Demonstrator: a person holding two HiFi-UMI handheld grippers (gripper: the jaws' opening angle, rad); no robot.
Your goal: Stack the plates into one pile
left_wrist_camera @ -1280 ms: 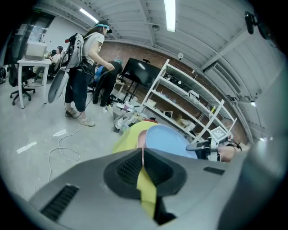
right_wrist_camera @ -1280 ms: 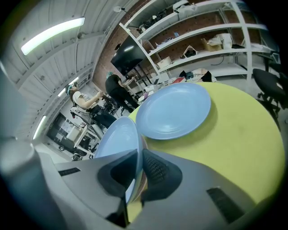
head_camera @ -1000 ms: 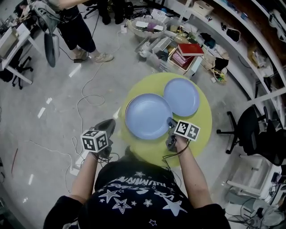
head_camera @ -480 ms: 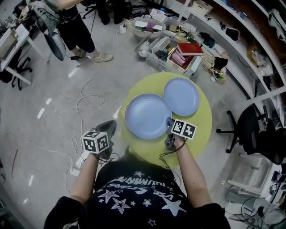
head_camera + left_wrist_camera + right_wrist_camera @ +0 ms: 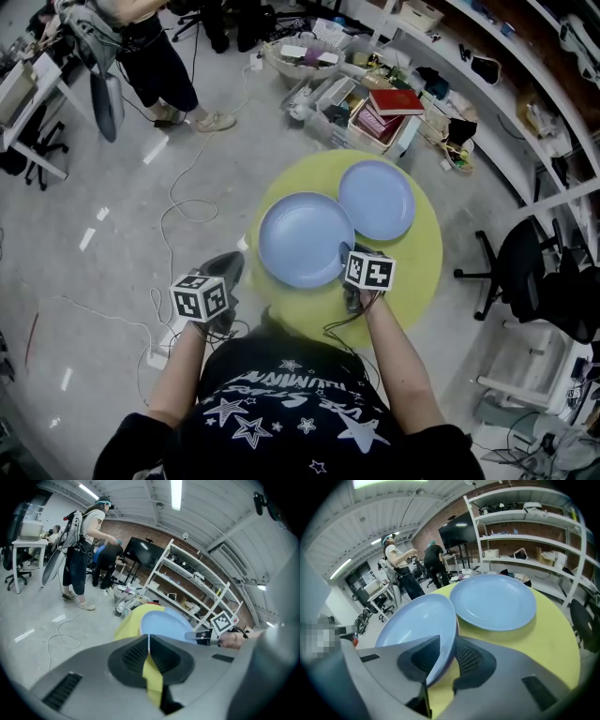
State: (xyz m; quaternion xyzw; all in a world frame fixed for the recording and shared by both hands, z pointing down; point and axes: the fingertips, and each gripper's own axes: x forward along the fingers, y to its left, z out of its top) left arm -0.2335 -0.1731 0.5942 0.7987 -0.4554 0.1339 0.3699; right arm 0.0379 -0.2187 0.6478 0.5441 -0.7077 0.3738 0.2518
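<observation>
Two blue plates lie side by side on the round yellow table (image 5: pixel 419 267), not yet stacked. The near plate (image 5: pixel 302 239) sits toward the table's left edge, and the far plate (image 5: pixel 376 199) lies flat just beyond it, their rims close together. The right gripper (image 5: pixel 345 254) has the near plate's closest rim between its jaws, which have just been opening, so the pads no longer clamp it. The left gripper (image 5: pixel 225 265) hangs off the table's left side above the floor (image 5: pixel 112 262), its jaws pressed together on nothing
</observation>
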